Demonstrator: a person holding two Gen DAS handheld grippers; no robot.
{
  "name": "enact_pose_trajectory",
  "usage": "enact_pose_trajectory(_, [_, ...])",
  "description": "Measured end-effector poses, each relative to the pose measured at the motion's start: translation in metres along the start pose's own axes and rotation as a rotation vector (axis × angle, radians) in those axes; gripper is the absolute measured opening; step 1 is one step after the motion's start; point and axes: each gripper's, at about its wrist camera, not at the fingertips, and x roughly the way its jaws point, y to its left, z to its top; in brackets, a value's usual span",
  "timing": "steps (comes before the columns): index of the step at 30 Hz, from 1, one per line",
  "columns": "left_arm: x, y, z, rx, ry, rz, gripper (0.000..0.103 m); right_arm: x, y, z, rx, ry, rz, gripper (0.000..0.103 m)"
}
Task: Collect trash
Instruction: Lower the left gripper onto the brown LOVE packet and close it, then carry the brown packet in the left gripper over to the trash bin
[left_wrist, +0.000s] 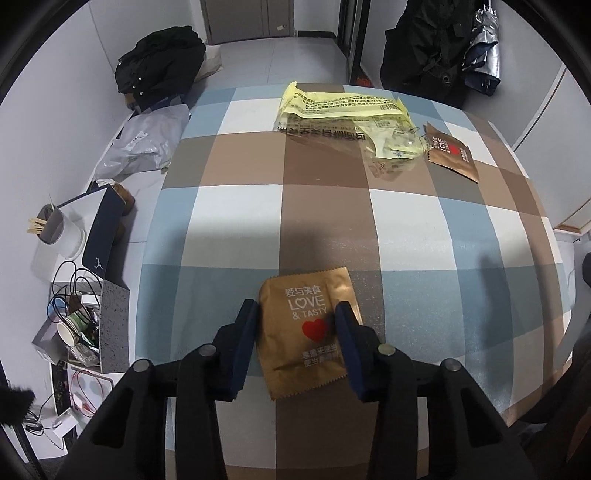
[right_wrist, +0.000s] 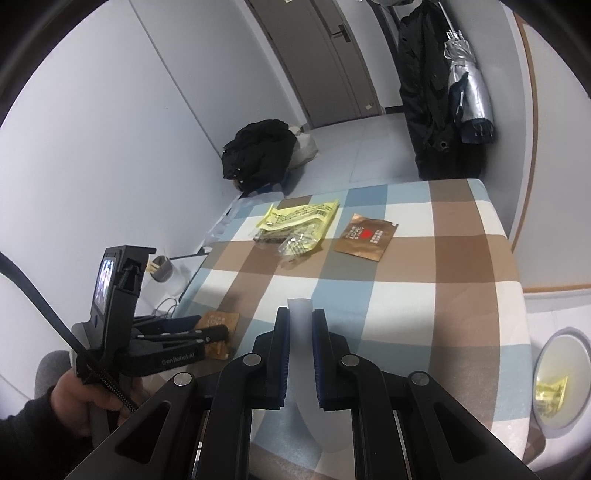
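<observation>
A brown "LOVE & TASTY" wrapper (left_wrist: 308, 328) lies flat on the checked tablecloth (left_wrist: 332, 221) near its front edge. My left gripper (left_wrist: 295, 314) is open, with one finger on each side of this wrapper; it also shows in the right wrist view (right_wrist: 199, 328) over the same wrapper (right_wrist: 218, 321). My right gripper (right_wrist: 300, 317) is shut on a translucent white strip (right_wrist: 300, 325). A crumpled yellow and clear wrapper (left_wrist: 347, 118) and a second brown wrapper (left_wrist: 452, 155) lie at the far side of the table; they also show in the right wrist view (right_wrist: 299, 225) (right_wrist: 365, 236).
A round grey bin (right_wrist: 561, 384) with yellow trash inside stands on the floor right of the table. Left of the table are a white cup holder (left_wrist: 55, 229), a box of paper cups (left_wrist: 77, 328), cables, a grey bag (left_wrist: 144, 144) and a black jacket (left_wrist: 159, 62).
</observation>
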Motion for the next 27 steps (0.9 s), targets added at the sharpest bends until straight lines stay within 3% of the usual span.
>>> enact_pose_trajectory(6, [-0.001,0.000,0.000,-0.005,-0.003,-0.027,0.021,-0.002,0.001,0.000,-0.005,-0.007,-0.006,0.011])
enact_pose_trajectory(8, [-0.002,0.000,-0.001,-0.010,-0.007,-0.062,0.005,-0.002,0.001,-0.001,-0.004,-0.010,-0.007,0.011])
enact_pose_trajectory(12, [-0.008,-0.004,-0.001,0.016,-0.036,-0.068,0.003,-0.003,0.002,-0.001,-0.007,-0.015,-0.009,0.011])
enact_pose_trajectory(27, [-0.027,0.001,0.000,-0.045,-0.080,-0.179,0.003,-0.007,-0.001,-0.001,0.007,-0.028,0.013,0.011])
